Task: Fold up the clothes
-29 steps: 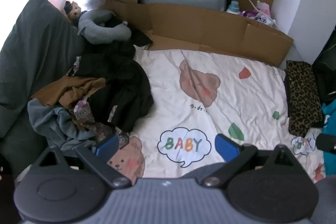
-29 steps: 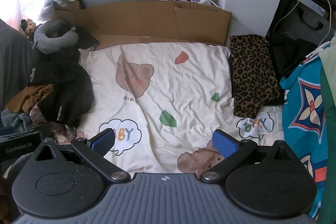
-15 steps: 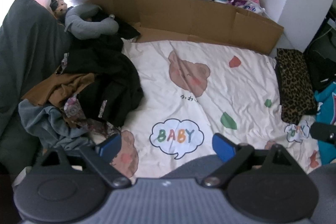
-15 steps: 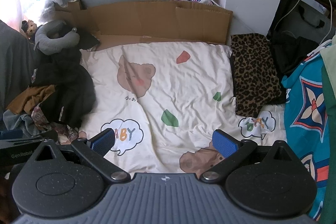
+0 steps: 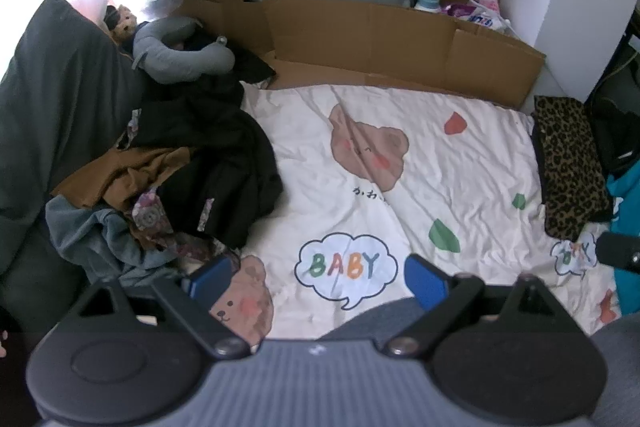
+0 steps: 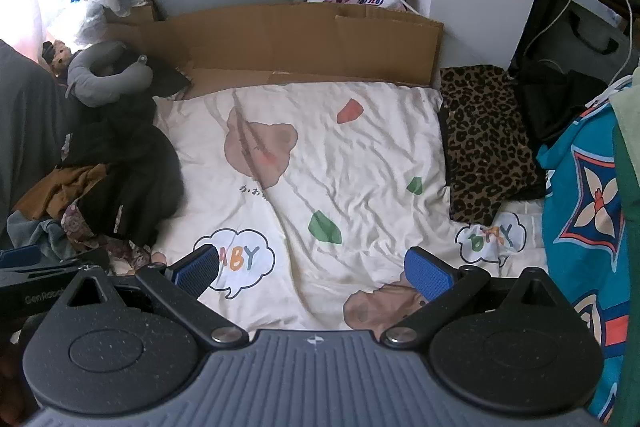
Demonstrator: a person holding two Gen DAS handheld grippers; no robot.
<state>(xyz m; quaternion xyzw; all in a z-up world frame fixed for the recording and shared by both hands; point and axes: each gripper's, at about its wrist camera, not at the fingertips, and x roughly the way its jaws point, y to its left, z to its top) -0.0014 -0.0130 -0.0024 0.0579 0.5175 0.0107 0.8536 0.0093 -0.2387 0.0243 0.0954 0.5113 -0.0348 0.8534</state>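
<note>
Your left gripper (image 5: pixel 316 281) and right gripper (image 6: pixel 312 267) both hover spread and empty over the sheet (image 5: pixel 400 155); the clothes pile (image 5: pixel 180 179) lies far left, soft and tangled, so pinch the black garment (image 5: pixel 236 163) by an edge

Unfolded clothes heap (image 5: pixel 172 183) on the left of the bed: crumpled black garment (image 5: pixel 224 163) uppermost, brown garment (image 5: pixel 124 175), floral piece (image 5: pixel 150 217) and grey-blue garment (image 5: pixel 92 239) beneath; folded leopard-print garment (image 6: pixel 486 143) lying flat at the right edge.
</note>
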